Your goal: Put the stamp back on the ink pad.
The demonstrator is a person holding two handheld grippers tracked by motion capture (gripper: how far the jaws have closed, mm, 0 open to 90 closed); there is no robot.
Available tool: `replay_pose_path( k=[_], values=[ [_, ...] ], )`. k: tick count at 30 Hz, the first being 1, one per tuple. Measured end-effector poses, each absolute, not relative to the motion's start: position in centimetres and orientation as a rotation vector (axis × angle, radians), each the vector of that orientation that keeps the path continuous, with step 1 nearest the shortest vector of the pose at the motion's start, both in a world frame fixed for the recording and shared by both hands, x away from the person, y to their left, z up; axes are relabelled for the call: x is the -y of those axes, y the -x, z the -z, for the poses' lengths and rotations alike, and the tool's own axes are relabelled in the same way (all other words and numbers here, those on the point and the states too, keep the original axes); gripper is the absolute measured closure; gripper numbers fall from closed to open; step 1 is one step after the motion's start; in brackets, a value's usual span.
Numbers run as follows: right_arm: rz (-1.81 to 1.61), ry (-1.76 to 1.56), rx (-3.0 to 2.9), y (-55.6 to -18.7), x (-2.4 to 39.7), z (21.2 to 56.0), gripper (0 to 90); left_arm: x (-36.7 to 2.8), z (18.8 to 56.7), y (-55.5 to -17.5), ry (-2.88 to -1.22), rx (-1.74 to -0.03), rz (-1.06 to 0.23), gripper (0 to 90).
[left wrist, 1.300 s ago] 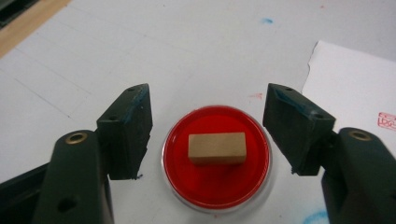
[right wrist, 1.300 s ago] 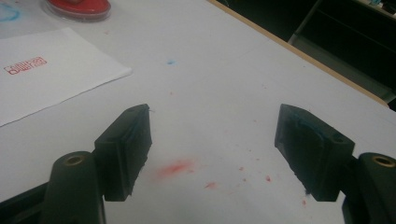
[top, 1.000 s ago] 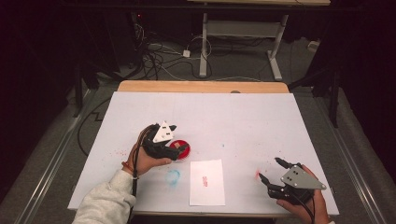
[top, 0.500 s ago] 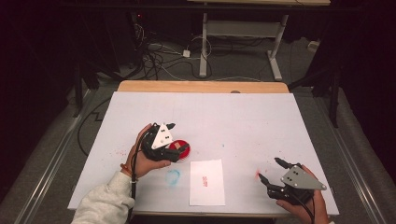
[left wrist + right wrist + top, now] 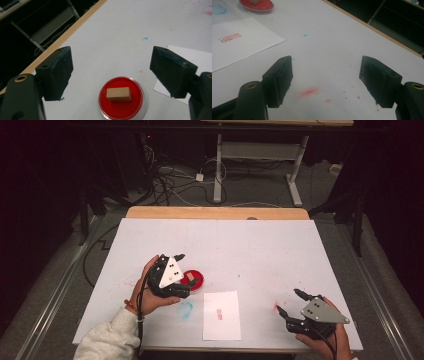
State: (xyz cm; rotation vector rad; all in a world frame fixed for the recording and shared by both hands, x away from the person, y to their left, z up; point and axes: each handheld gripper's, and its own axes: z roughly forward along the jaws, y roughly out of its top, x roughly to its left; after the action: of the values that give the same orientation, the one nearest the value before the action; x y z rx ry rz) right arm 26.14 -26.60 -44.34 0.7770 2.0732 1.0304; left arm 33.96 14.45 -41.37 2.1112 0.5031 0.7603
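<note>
Both tongs (image 5: 112,75) (image 5: 327,82) wide, empty-jawed

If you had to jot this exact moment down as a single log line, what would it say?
left tool: open, just widened, nothing held | small wooden stamp block: resting in round red ink pad | white paper sheet: red imprint | right tool: open, empty

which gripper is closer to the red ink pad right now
Left. The left gripper hangs right beside the red ink pad, jaws open, with the wooden stamp lying in the pad. The right gripper sits far off near the table's right front corner, past the paper.
</note>
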Motion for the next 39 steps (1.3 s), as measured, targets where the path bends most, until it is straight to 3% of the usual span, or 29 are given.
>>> replay_pose_path(
  k=[23, 39],
  values=[
    [-1.028, -0.781, -2.056, -26.2, 26.9, 44.3, 27.2, -16.7, 42.1, -31.0, -2.073, -0.523, -0.81, 16.9],
    [-1.027, -0.79, -2.037, -26.3, 27.0, 44.2, 26.9, -18.8, 44.6, -29.8, -2.112, -0.555, -0.824, 16.9]
  ],
)
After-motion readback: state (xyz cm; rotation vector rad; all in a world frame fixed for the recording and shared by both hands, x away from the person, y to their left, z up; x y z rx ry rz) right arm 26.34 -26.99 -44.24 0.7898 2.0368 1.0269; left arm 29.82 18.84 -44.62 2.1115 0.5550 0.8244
